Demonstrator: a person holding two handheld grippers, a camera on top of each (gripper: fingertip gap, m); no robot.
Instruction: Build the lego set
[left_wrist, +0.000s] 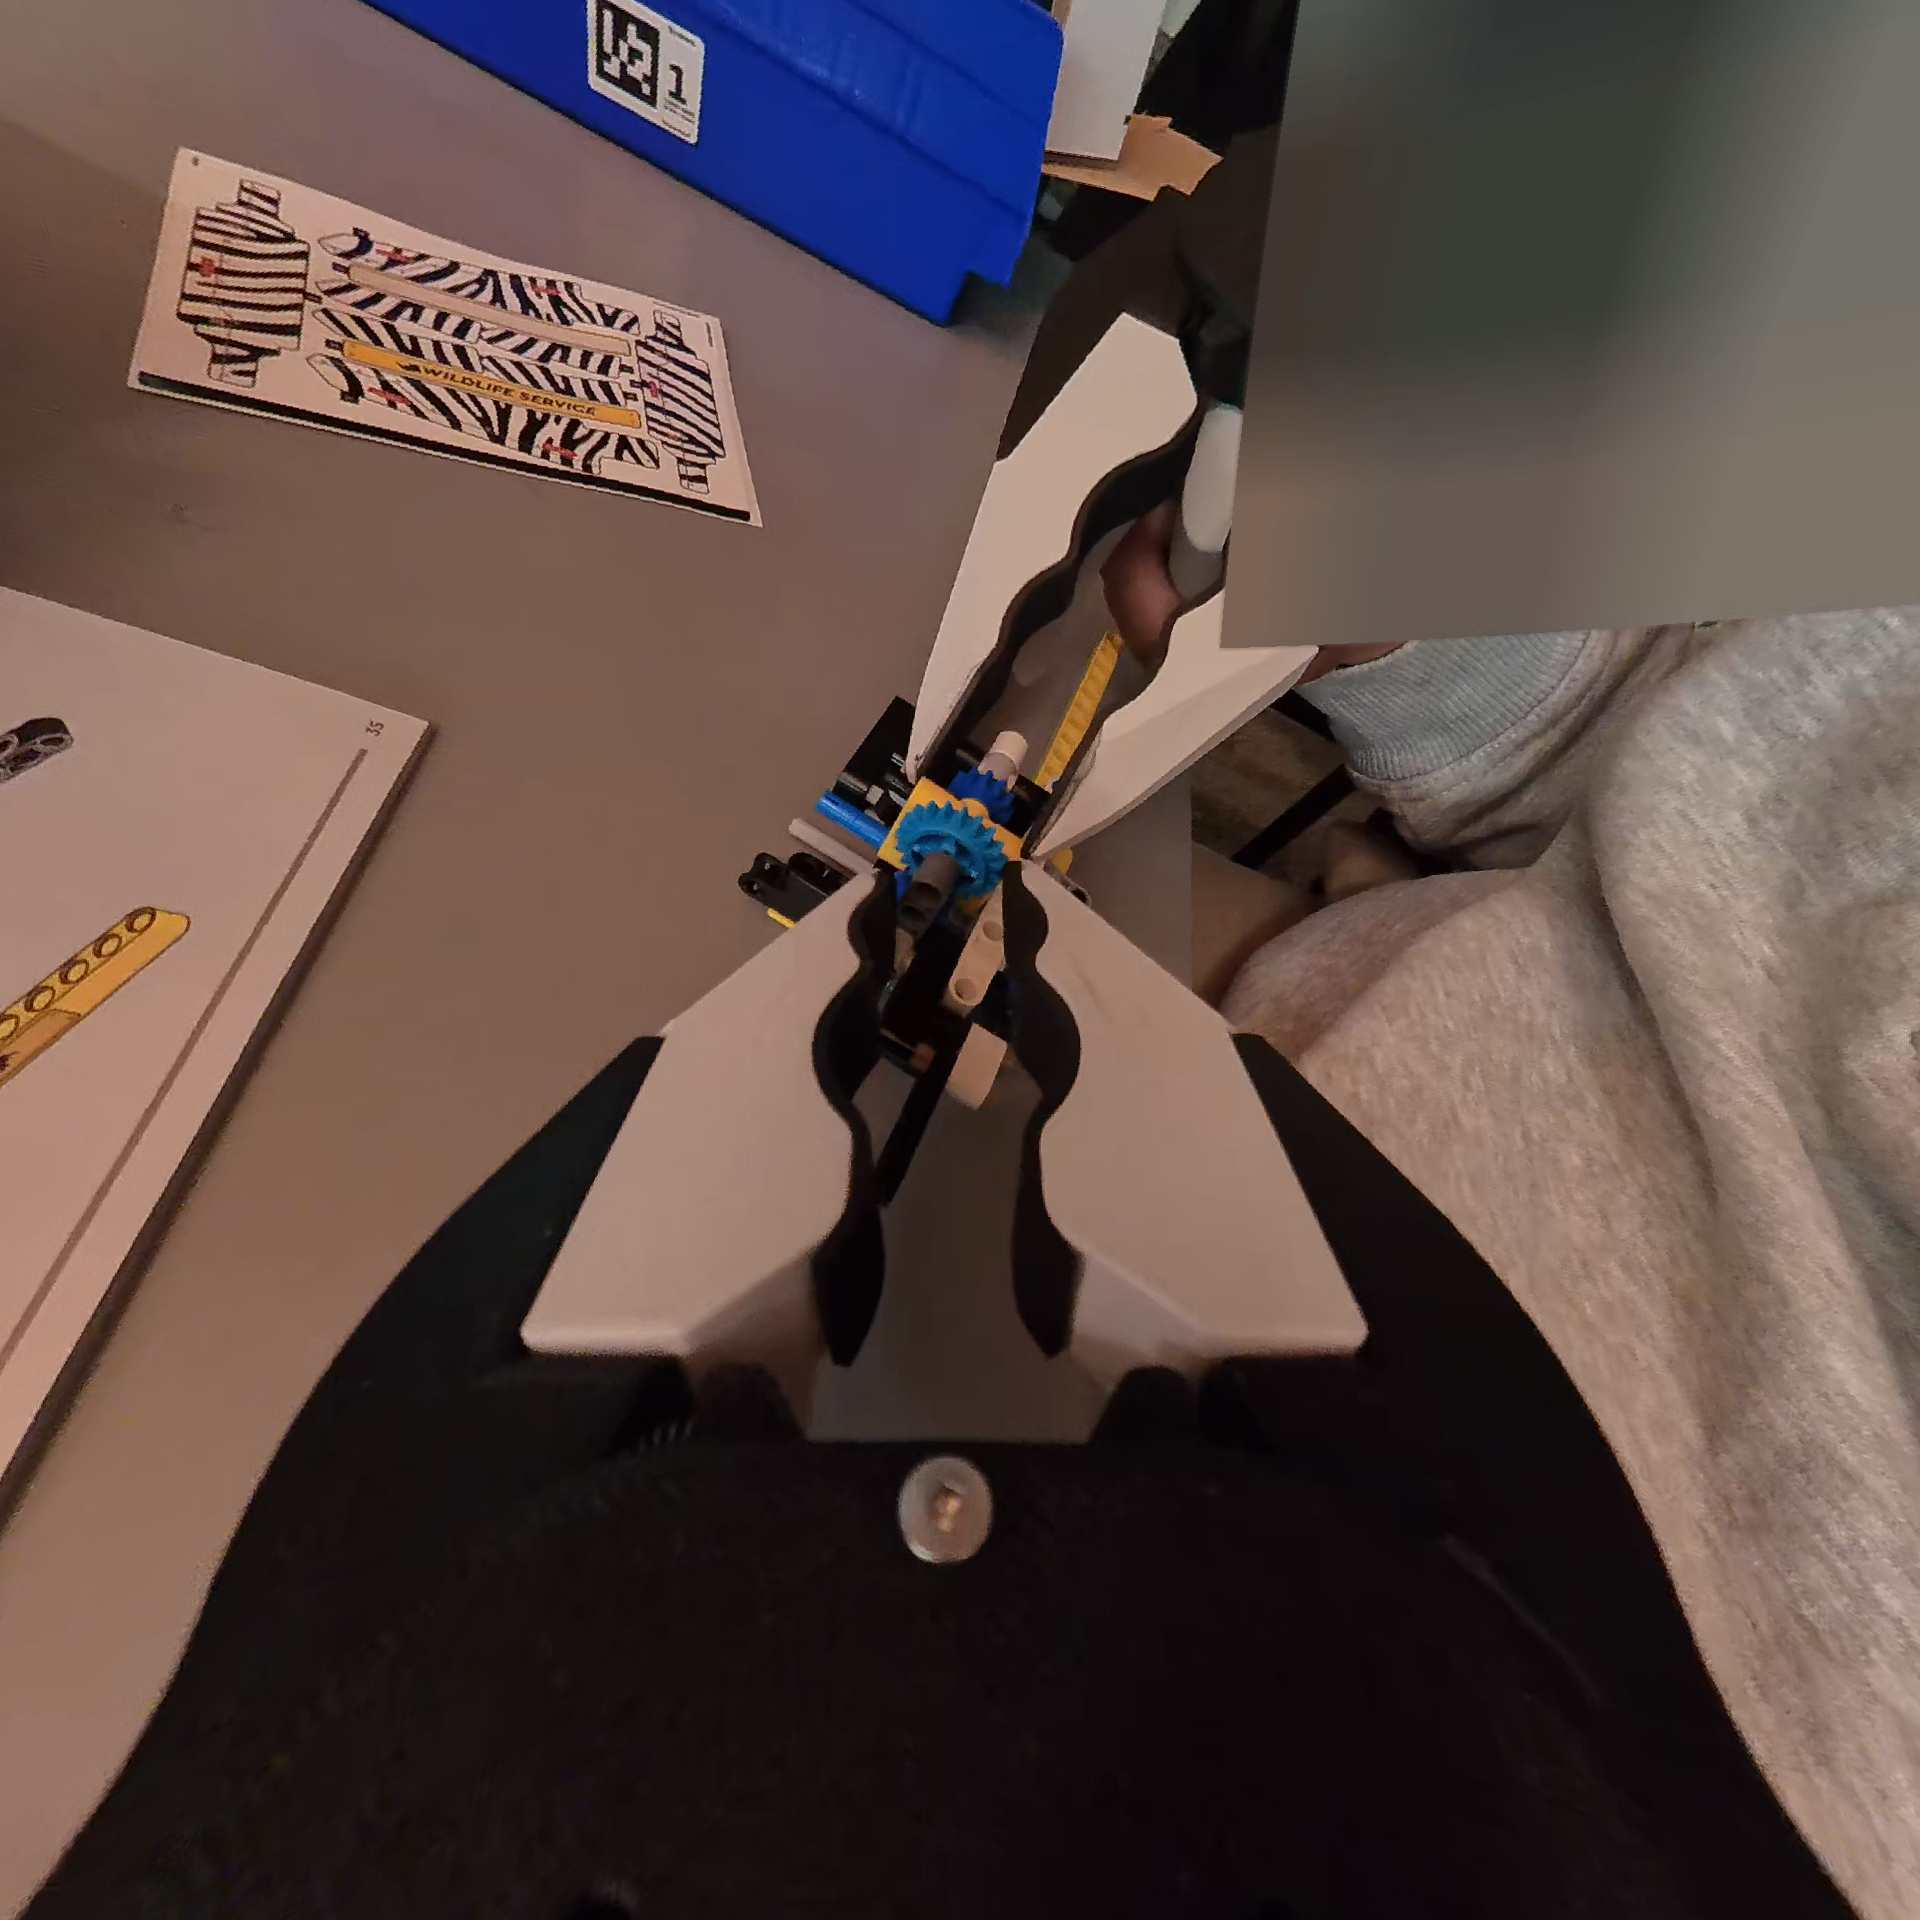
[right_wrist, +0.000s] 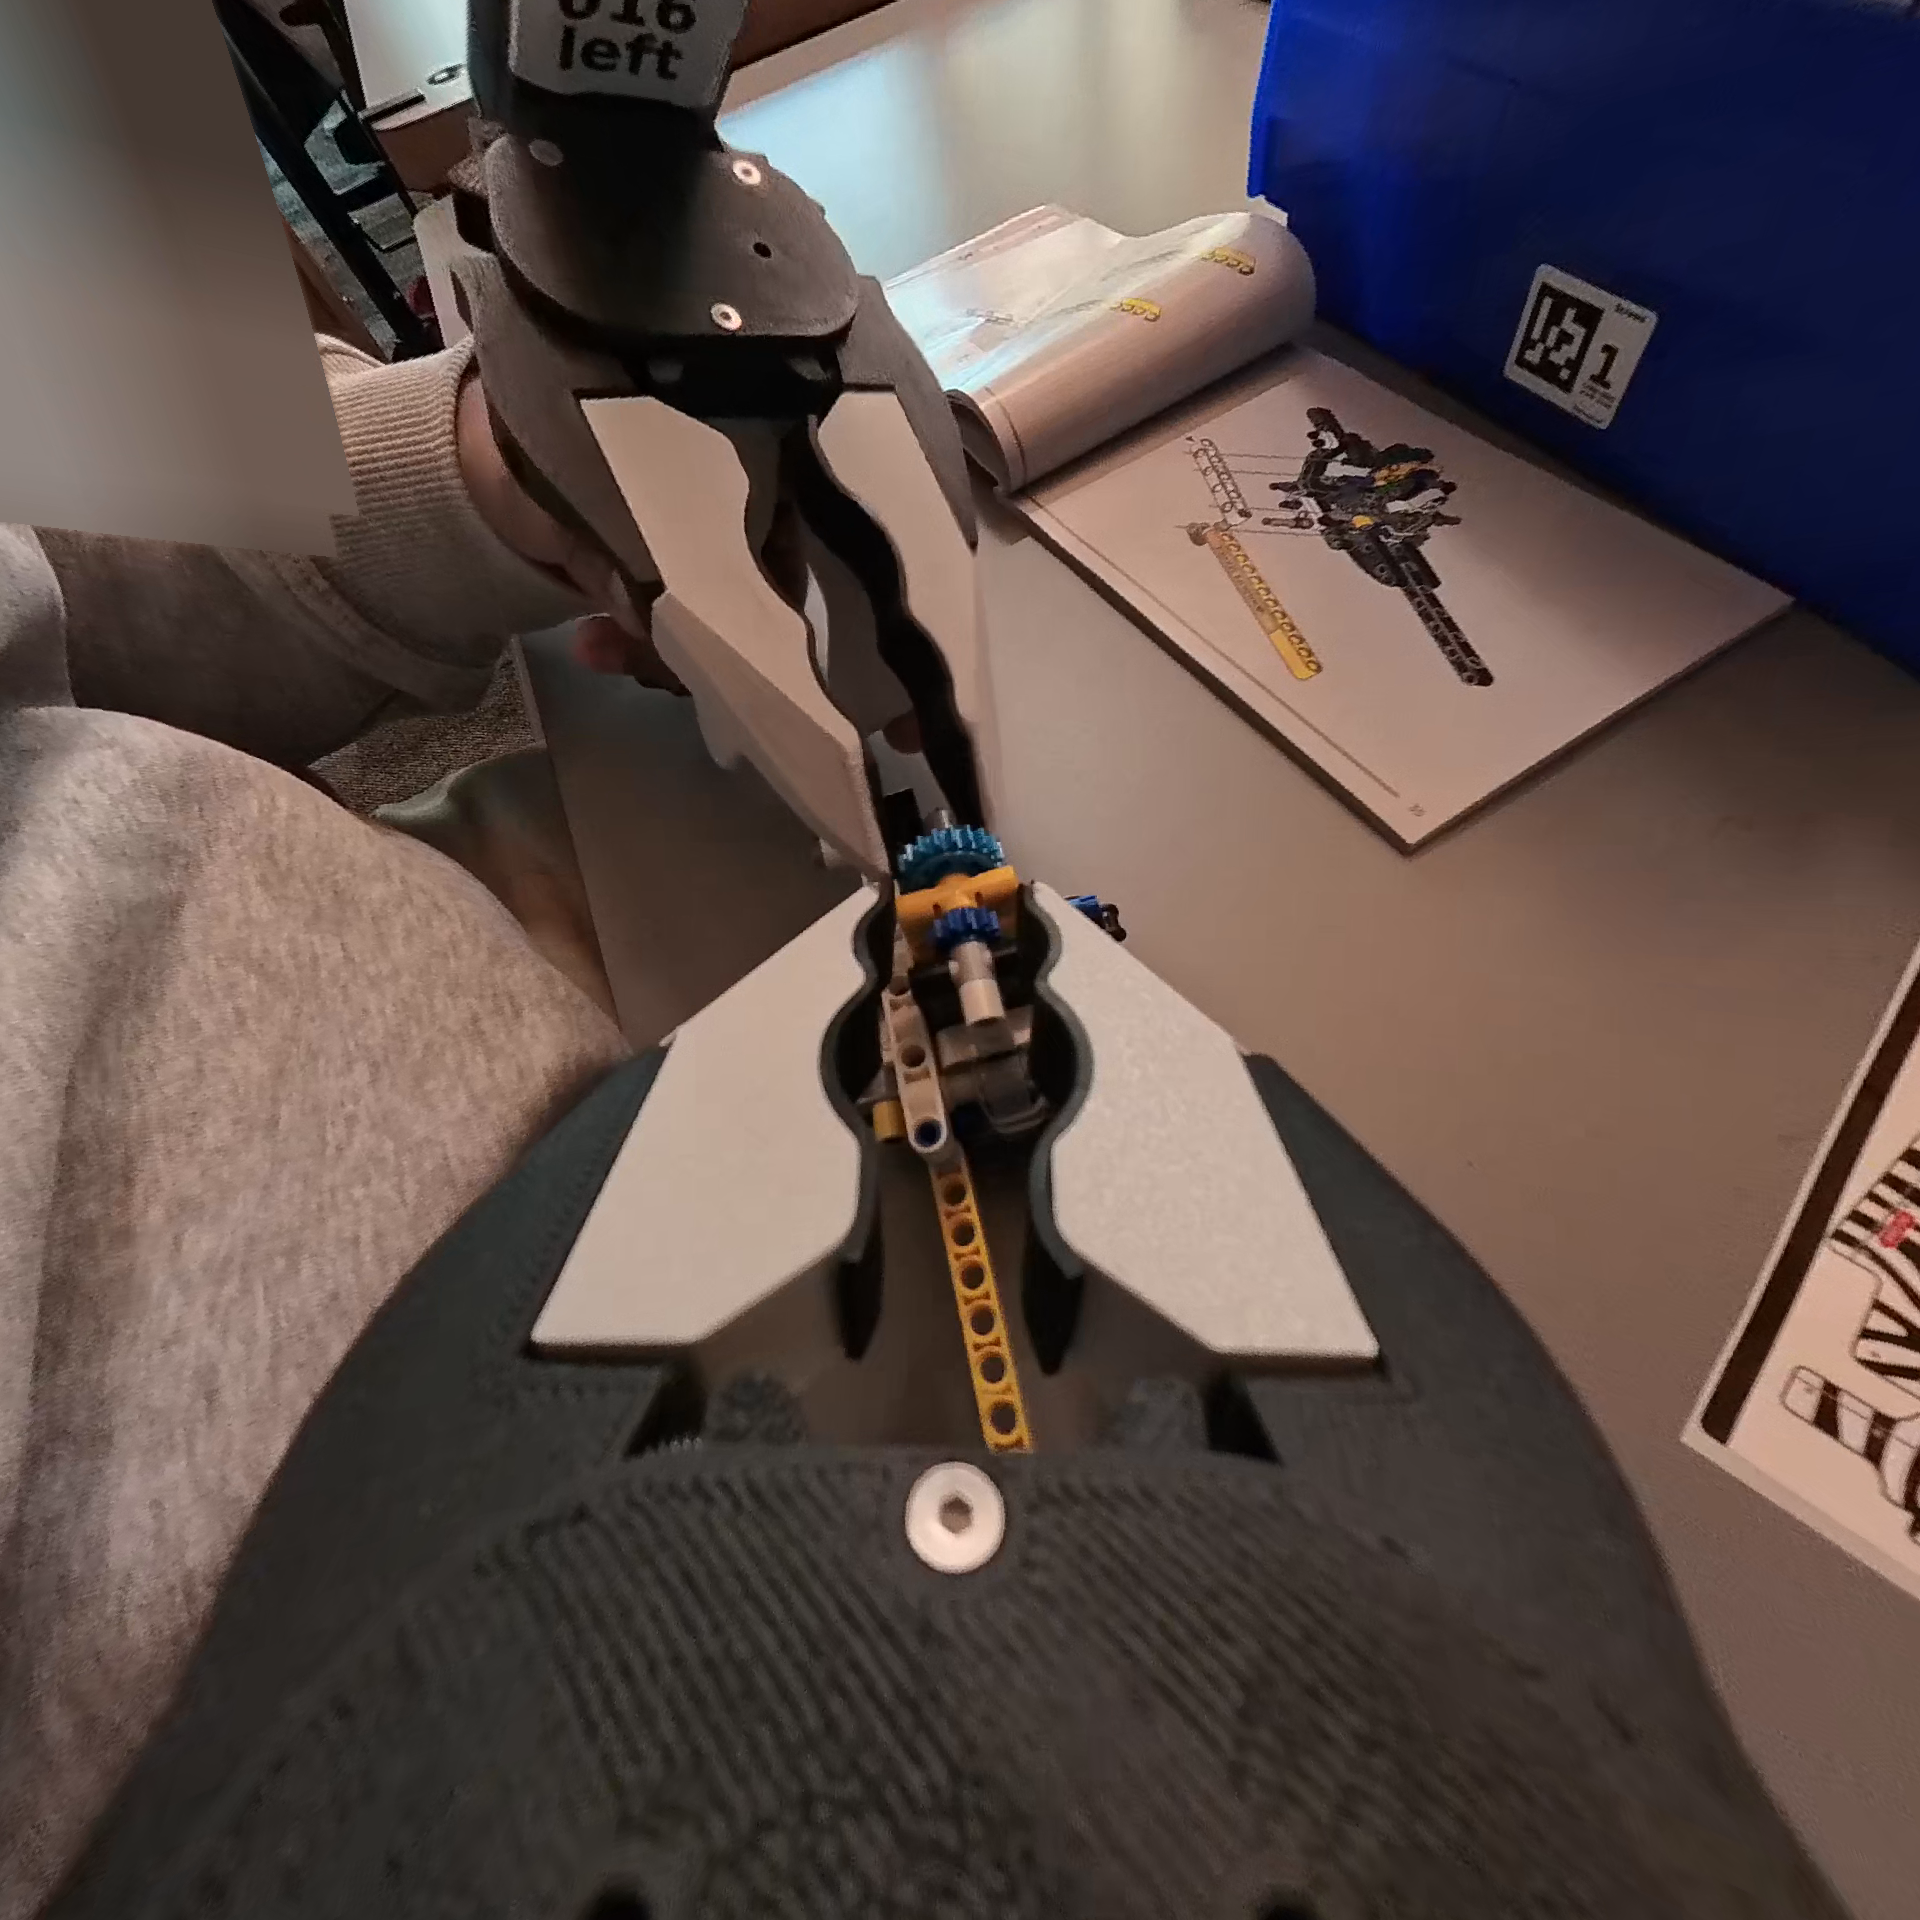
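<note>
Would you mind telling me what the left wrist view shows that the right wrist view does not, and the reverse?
Only the left wrist view shows the whole zebra-striped sticker sheet and loose black parts on the table. Only the right wrist view shows the open manual's drawing and the yellow beam running back between the right gripper's fingers. Both show the blue-geared assembly held between the two grippers, and the blue bin.

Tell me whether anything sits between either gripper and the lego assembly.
Nothing visible does: the left gripper and right gripper both already clamp the lego assembly from opposite ends.
</note>
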